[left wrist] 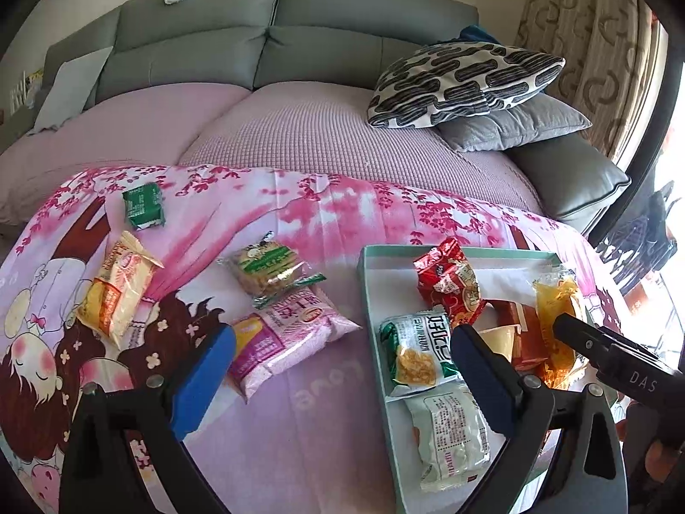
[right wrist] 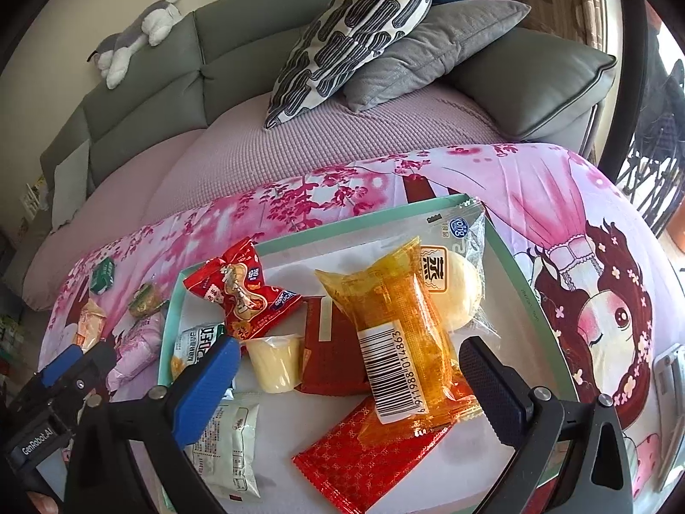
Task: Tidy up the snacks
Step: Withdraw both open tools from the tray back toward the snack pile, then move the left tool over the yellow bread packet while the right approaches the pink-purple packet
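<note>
Left gripper (left wrist: 342, 355) spread, empty, lined up on pink packet (left wrist: 282, 338) just left of tray (left wrist: 369, 300) | right gripper (right wrist: 349, 368) spread over orange packet (right wrist: 402, 330) inside tray | 4 snacks outside tray

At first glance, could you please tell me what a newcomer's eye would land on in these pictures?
First, the mint-green tray on the pink cartoon cloth, heaped with snacks, an orange packet lying on top. Next, the loose snacks to the tray's left, above all the pink packet. Both grippers, left and right, hover open and empty, and behind sits a grey sofa with a black-and-white pillow.
</note>
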`<state>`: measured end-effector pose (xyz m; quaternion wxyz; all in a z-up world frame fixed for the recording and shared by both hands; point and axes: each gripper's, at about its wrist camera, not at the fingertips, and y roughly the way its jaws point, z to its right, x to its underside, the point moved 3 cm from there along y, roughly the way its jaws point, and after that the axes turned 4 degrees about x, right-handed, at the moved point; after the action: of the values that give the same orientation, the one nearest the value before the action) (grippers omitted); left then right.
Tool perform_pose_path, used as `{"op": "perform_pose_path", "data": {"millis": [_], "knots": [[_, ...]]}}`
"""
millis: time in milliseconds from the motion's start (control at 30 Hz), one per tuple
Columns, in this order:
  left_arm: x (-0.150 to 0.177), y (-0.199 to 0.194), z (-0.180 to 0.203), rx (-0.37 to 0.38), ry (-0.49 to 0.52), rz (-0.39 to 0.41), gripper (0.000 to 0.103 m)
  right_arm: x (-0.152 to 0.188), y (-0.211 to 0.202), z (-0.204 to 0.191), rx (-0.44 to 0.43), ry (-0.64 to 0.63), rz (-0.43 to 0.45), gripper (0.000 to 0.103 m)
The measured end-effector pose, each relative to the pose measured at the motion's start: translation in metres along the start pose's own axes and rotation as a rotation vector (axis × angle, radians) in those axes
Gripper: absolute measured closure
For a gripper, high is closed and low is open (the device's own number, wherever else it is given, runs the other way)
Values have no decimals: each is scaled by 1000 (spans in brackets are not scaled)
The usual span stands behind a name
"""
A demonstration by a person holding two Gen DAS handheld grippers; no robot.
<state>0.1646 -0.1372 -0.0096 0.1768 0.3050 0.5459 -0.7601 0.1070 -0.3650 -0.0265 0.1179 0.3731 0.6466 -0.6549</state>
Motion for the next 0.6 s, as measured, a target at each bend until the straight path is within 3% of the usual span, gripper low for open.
{"op": "perform_pose_path", "data": {"millis": [600], "knots": [[6, -29, -76, -155, -63, -39, 3, 15, 0, -82, -43, -221, -15, 0]]}}
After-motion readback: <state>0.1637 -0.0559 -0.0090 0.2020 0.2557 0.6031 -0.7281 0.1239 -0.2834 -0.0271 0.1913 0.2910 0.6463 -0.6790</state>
